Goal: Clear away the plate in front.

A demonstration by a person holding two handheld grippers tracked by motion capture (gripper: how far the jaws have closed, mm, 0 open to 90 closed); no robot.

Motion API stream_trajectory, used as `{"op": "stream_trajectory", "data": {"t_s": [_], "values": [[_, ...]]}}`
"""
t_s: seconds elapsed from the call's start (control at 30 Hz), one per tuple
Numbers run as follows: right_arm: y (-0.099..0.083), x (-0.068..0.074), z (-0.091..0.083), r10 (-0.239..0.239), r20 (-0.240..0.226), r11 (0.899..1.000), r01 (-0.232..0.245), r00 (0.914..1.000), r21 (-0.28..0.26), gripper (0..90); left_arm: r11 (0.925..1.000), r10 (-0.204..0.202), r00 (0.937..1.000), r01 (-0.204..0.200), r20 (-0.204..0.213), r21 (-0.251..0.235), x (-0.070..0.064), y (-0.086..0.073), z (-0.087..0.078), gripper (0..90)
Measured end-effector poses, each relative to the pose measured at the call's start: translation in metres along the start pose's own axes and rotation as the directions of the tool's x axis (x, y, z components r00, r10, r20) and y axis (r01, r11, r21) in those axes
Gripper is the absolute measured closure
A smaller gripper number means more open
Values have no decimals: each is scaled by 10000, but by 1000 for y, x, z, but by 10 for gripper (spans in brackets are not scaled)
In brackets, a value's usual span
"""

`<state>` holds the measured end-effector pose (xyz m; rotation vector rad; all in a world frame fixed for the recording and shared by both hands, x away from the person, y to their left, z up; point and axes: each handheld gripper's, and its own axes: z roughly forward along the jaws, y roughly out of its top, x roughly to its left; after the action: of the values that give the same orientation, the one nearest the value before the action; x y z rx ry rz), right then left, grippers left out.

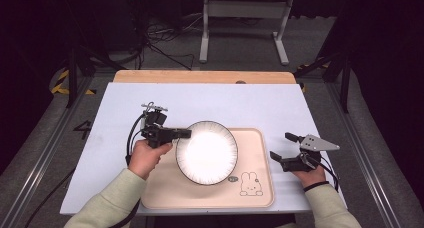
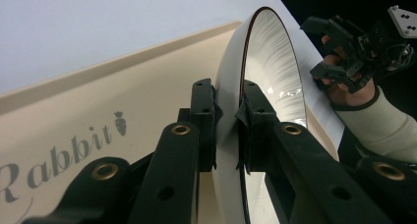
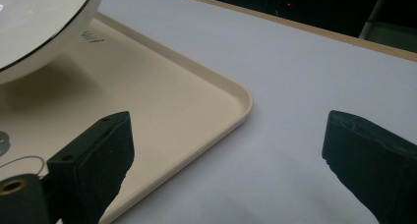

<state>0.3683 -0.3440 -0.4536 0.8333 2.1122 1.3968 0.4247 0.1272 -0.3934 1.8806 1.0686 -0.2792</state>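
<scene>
Plate (image 1: 207, 151) sits over the beige tray (image 1: 257, 188), its left rim clamped in your left gripper (image 1: 184, 134) and looking slightly lifted (hard to be sure). Grasp done; carrying or setting down remains. It's round, so no long axis; its face points up. Your right gripper (image 1: 286, 147) waits spread, empty.

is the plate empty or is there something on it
Empty: the white plate shows a bare glossy inside, its rim pinched by the left gripper.

A white table cover (image 1: 210, 103) spreads across the table. At its far edge runs a bare wooden strip (image 1: 200, 77). Beyond stands a grey metal frame (image 1: 244, 18) amid floor cables (image 1: 160, 38).
</scene>
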Motion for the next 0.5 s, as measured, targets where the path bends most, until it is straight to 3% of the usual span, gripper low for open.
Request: {"op": "stream_trajectory", "data": {"t_s": [0.27,0.5], "values": [[0,0,0,22,6,10000,-22,10000,-1,59,9995,-108,9999,105,96,309,2,-5,6,794],[0,0,0,31,5,10000,-31,10000,6,59,9990,-352,9990,345,260,287,5,-10,9,793]]}}
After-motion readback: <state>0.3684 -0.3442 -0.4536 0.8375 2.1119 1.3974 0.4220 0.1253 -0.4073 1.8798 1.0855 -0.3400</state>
